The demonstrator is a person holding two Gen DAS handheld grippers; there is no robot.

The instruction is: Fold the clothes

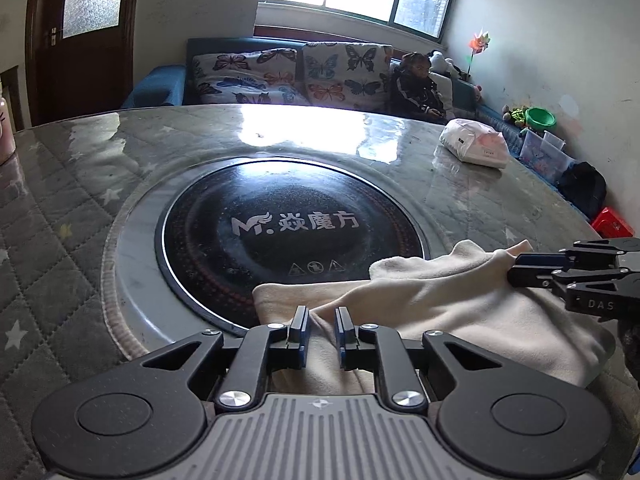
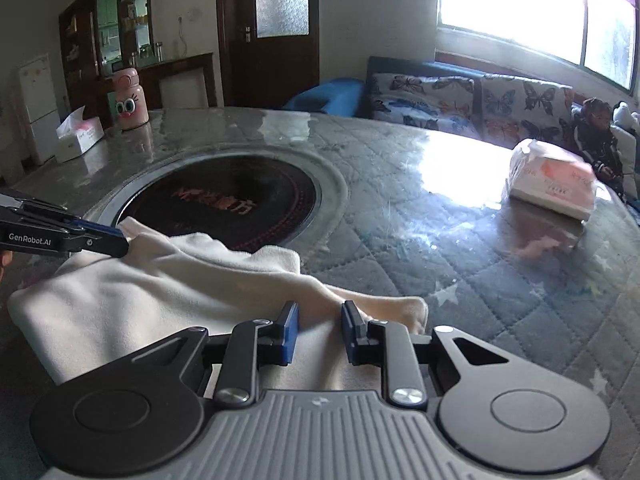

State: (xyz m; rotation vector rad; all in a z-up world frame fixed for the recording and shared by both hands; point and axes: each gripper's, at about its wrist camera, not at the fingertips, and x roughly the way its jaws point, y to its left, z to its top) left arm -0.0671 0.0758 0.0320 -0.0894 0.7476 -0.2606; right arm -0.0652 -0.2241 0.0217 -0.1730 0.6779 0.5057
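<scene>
A cream fleece garment (image 1: pixel 460 300) lies on the round table, its far edge over the black hotplate (image 1: pixel 288 236). My left gripper (image 1: pixel 321 314) sits over the garment's left edge, jaws a little apart with a cloth ridge between them. My right gripper (image 2: pixel 319 312) sits over the garment (image 2: pixel 140 292) near its right end, jaws a little apart around a raised fold. Each gripper shows in the other view: the right one (image 1: pixel 516 270) at the garment's right end, the left one (image 2: pixel 120 240) at its far left corner.
The table (image 2: pixel 440 240) has a quilted grey star cover under clear plastic. A tissue pack (image 2: pixel 554 184) lies at the right, a tissue box (image 2: pixel 78 136) and pink bottle (image 2: pixel 130 98) at the far left. A child (image 1: pixel 416 84) sits on the butterfly sofa behind.
</scene>
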